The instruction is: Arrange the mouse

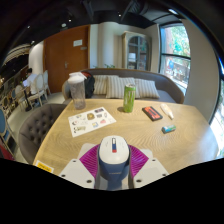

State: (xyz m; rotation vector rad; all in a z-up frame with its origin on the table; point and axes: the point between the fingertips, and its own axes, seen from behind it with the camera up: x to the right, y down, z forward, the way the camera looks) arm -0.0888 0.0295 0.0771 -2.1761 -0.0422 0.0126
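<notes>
While the mouse was held at the near edge of the surface, gripped between the fingers, a level carry and gentle set-down short of the sheet were judged advisable.

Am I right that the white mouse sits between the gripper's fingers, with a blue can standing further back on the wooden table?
Not quite: the can is green, not blue, as the gripper view shows. The rest holds: the white mouse sits between the fingers of the hand-held gripper, and the can stands further back on the wooden table.
</notes>
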